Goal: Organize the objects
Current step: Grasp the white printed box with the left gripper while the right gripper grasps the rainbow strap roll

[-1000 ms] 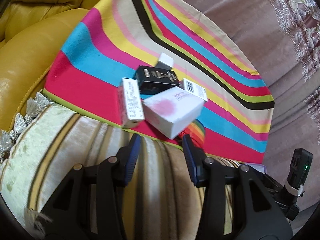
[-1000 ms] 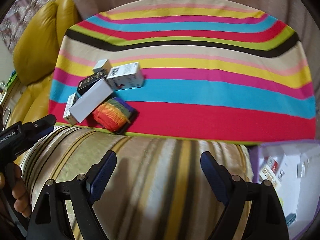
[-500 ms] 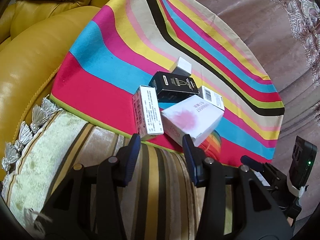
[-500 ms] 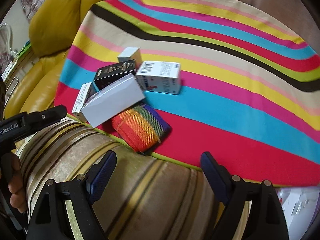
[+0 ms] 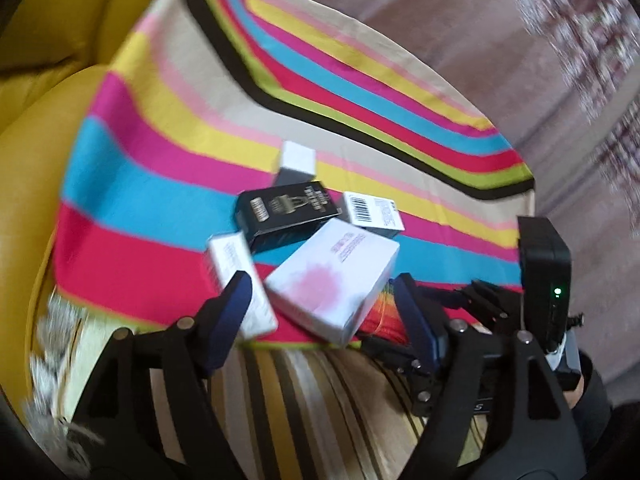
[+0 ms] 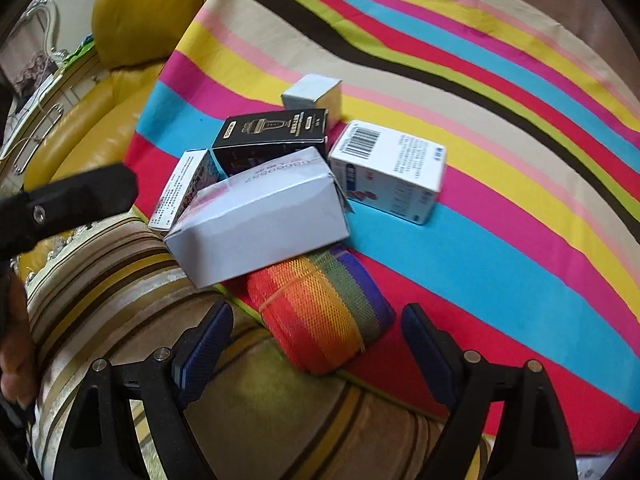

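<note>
I am in the approach: both tongs close on the heap of boxes at the near edge of the striped cloth, nothing lifted yet. My left tongs have just been opening and now stand spread, pinching nothing; the white box with the pink blot lies ahead of them, its near end roughly between the tips but untouched as far as I can tell. My right tongs are spread wide and empty, with the rainbow pouch just ahead between the fingers.

The white box sits tilted, propped on the pouch and on the narrow white carton beside it. In the right wrist view its long axis runs from lower left to upper right, the torn end toward the barcode box. The black box sits just behind it.

Next, I judge, each pair must come down squarely over its piece; the propped box could slip.
</note>
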Action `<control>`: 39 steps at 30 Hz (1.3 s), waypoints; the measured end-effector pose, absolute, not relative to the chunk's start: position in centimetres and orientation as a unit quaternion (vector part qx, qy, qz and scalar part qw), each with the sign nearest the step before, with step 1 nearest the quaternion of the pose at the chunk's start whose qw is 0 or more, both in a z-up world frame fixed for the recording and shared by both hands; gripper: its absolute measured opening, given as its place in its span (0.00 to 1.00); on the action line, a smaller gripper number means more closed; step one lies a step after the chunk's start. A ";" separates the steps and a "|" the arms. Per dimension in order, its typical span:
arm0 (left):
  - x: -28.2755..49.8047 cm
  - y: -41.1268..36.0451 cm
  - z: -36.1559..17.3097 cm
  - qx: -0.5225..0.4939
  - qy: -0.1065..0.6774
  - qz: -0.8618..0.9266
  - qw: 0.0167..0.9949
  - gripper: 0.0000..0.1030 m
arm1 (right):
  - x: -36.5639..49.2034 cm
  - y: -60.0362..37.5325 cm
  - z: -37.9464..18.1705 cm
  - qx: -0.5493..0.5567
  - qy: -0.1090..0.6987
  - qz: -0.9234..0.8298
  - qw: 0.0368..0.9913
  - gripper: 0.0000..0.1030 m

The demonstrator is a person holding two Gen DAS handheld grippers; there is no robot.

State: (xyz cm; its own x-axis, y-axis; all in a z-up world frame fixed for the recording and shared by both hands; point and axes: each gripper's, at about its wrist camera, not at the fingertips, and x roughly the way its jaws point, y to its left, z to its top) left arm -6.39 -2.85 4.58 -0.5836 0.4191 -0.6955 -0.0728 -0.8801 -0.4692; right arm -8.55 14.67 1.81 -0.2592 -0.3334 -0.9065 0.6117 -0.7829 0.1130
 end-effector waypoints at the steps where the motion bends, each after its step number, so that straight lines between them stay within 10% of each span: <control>1: -7.1 -2.7 4.4 -0.442 -0.194 0.862 0.154 0.76 | -8.8 14.5 1.7 0.530 0.132 -0.780 0.303 0.84; 13: -11.3 0.1 2.8 -0.506 -0.086 0.824 0.242 0.76 | -9.5 13.1 1.0 0.527 0.145 -0.771 0.326 0.81; 39: -12.5 0.5 1.2 -0.534 -0.114 0.795 0.264 0.76 | -7.6 16.0 2.5 0.513 0.114 -0.800 0.288 0.68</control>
